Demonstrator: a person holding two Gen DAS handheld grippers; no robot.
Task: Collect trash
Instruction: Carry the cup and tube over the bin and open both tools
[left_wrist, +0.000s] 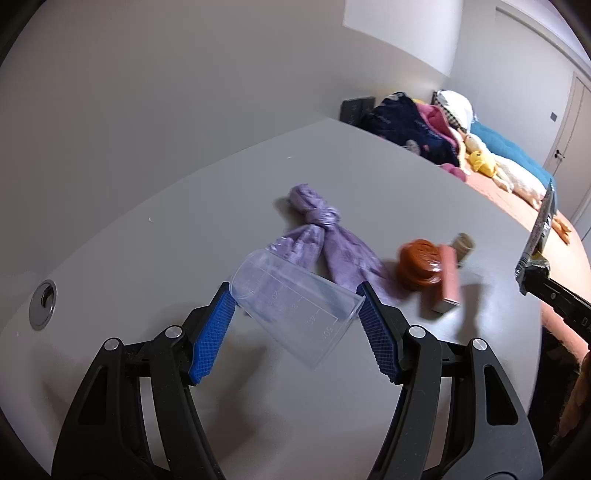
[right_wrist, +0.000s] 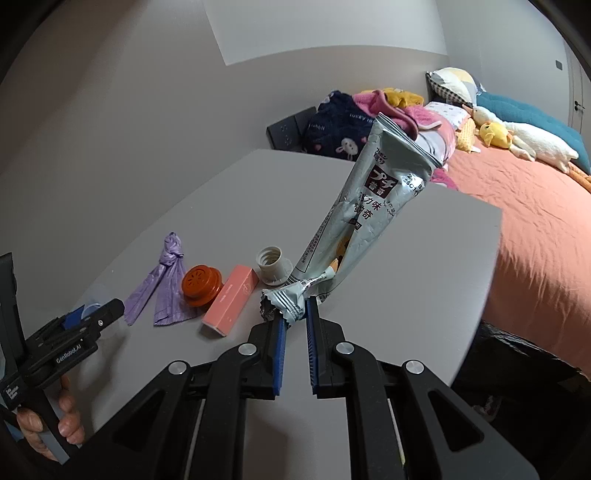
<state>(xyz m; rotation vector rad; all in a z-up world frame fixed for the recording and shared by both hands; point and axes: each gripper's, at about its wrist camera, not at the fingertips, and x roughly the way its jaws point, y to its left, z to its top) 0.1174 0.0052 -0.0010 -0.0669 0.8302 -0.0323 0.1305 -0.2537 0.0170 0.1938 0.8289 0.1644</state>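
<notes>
A clear plastic measuring cup (left_wrist: 295, 310) lies tilted between the blue pads of my left gripper (left_wrist: 295, 295), which is shut on it and holds it above the grey table (left_wrist: 147, 258). My right gripper (right_wrist: 295, 314) is shut on the crumpled end of a silver-blue snack wrapper (right_wrist: 369, 206) that stands up from the jaws. On the table lie a knotted purple bag (left_wrist: 325, 236), an orange round lid (left_wrist: 419, 267), a pink box (left_wrist: 448, 277) and a white screw cap (right_wrist: 271, 264). In the left wrist view, the right gripper (left_wrist: 535, 280) and its wrapper (left_wrist: 539, 229) show at the right edge.
A round metal cable hole (left_wrist: 43, 304) sits in the table at the left. Beyond the table's right edge is a bed with an orange sheet (right_wrist: 535, 221), piled clothes (right_wrist: 340, 125) and plush toys (right_wrist: 495, 134). A hand (right_wrist: 66, 417) holds the left gripper's handle.
</notes>
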